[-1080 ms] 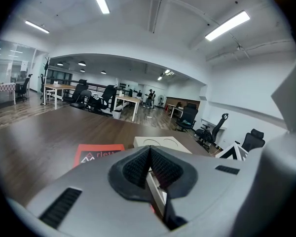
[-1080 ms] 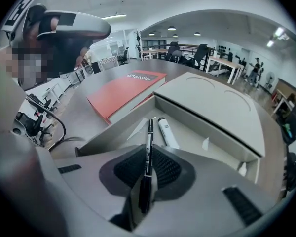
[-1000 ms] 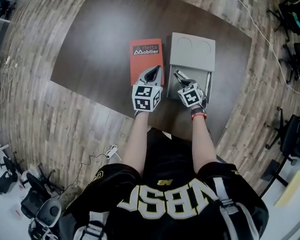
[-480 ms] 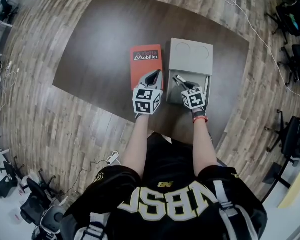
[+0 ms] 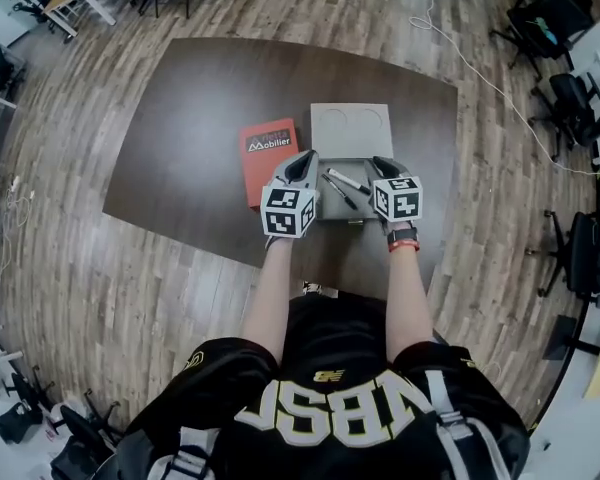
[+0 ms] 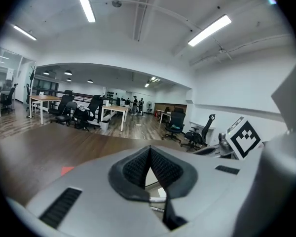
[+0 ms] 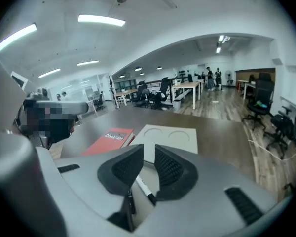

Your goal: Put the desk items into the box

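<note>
My left hand-held gripper (image 5: pixel 306 158) is pinched closed on nothing. My right hand-held gripper (image 5: pixel 382 164), jaws just easing inward, stands narrow and empty by the box (image 5: pixel 330 133) holding 2 pens (image 5: pixel 346 182).

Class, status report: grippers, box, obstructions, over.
Left gripper shut, empty. Right gripper open, empty, jaws just eased closer. Pens in box; red book outside. Nothing blocking.

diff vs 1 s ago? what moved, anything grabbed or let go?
The right gripper rose out of the open grey box; its jaws have just been opening, then eased in slightly, with nothing between them. A white marker and black pen lie loose in the box. Unchanged: left gripper shut, red book and box on the dark wooden table.
</note>
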Action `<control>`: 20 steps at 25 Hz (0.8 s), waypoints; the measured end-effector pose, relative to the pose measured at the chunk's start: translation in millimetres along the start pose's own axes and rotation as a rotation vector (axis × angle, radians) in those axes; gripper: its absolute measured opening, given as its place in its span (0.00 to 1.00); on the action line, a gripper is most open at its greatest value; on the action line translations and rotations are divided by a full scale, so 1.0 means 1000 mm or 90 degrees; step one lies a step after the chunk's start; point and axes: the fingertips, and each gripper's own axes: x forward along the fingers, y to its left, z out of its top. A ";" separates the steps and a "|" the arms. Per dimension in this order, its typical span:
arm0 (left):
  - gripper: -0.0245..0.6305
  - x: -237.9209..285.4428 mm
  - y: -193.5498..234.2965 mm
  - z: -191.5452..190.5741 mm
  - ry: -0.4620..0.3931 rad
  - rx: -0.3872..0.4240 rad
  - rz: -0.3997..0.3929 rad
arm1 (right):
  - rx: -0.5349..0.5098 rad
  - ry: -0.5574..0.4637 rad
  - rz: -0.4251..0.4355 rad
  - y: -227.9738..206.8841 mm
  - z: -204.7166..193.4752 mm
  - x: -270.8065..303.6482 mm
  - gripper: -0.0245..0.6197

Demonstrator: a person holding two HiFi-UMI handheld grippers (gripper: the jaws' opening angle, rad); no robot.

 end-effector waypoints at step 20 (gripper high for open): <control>0.06 -0.015 -0.081 0.107 -0.132 0.072 -0.065 | 0.024 -0.280 -0.135 -0.036 0.121 -0.165 0.05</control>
